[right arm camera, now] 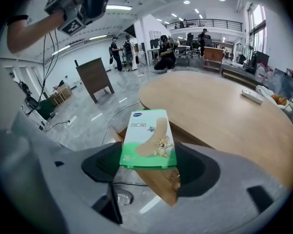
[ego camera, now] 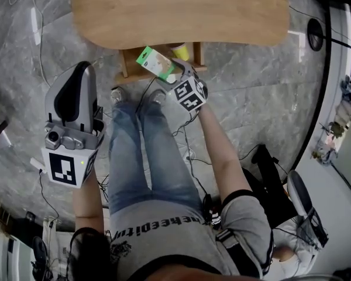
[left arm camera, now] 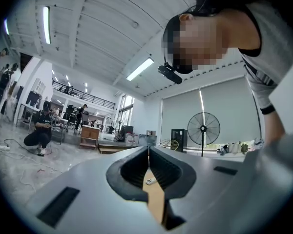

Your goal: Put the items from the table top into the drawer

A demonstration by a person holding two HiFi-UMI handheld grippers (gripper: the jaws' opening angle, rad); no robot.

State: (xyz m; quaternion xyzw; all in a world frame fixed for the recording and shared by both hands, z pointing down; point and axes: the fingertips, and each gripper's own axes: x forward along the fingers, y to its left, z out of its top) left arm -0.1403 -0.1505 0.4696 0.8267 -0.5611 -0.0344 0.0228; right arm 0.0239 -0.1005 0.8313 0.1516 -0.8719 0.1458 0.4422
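Observation:
A green-and-white plaster box point(right arm camera: 147, 139) sits flat between the jaws of my right gripper point(right arm camera: 147, 161), which is shut on it. In the head view the box point(ego camera: 155, 62) and right gripper point(ego camera: 171, 73) hang over the open wooden drawer point(ego camera: 128, 63) under the table's near edge. Something yellow point(ego camera: 180, 51) lies in the drawer. A white remote point(right arm camera: 252, 96) rests on the round wooden table top point(right arm camera: 219, 111). My left gripper point(ego camera: 76, 86) is held off to the left, away from the table, its jaws point(left arm camera: 148, 157) shut on nothing.
The table top point(ego camera: 181, 10) spans the upper head view over a grey marble floor point(ego camera: 263, 81). Cables trail by the person's legs point(ego camera: 140, 151). A dark wooden stand point(right arm camera: 94, 79) and several people are far behind the table.

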